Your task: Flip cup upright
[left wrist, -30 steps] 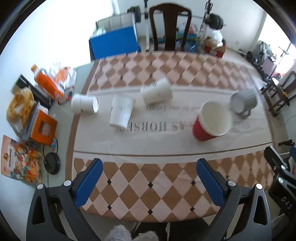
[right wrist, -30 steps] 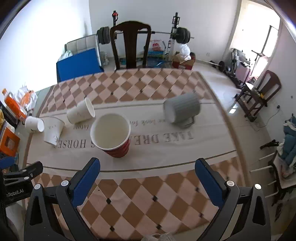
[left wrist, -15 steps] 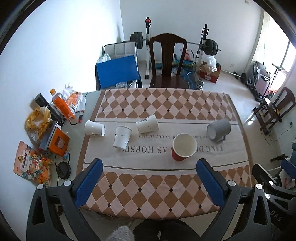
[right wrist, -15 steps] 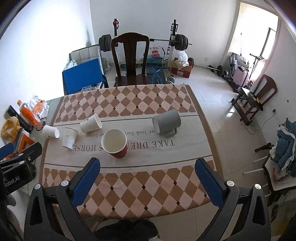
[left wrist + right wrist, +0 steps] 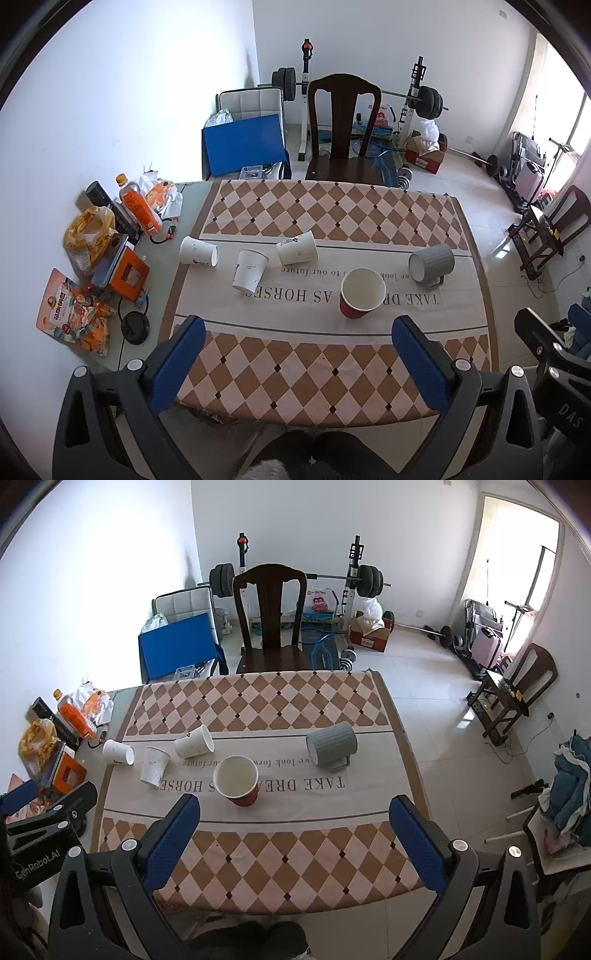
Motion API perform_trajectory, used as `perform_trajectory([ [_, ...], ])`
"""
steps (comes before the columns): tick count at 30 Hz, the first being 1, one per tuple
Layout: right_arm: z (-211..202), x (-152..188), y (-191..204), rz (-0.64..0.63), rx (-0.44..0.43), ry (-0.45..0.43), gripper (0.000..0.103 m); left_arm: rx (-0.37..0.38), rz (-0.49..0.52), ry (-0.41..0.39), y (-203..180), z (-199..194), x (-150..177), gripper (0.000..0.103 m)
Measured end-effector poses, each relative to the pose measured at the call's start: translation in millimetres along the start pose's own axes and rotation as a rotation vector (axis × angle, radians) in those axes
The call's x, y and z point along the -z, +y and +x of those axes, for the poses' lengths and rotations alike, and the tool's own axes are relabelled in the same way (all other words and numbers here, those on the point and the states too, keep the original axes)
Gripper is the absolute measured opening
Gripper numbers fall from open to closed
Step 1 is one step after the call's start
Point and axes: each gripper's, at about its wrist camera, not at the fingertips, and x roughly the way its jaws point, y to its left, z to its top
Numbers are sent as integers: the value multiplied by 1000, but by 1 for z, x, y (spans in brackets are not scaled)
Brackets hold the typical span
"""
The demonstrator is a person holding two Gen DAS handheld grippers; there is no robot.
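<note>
Both claws, left claw (image 5: 295,354) and right claw (image 5: 293,830), are hanging apart, gripping nothing. Beside the red cup (image 5: 238,780), the gray mug (image 5: 330,744) is lying sideways, probably heavy, stiff, slippery; I'm eyeing its body.

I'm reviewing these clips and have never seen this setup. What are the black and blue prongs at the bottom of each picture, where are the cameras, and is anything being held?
No robot here: a person holds a two-finger gripper in each hand, and each gripper carries a fisheye camera looking forward along its fingers. The prongs are those fingers. One picture comes from the left gripper, the other from the right gripper.

Both are open and hold nothing, high above the table.

On the cloth: a red cup standing upright, a grey mug on its side, two white paper cups on their sides, and a third white cup mouth up, though leaning. Snacks and an orange bottle lie at the table's left edge.
</note>
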Motion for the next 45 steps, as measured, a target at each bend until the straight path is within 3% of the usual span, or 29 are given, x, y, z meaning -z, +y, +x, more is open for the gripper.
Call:
perform_trajectory([
  [45,-1,4,3,-19,-25,9,103,-10,-1,13,2,-7,5,103],
])
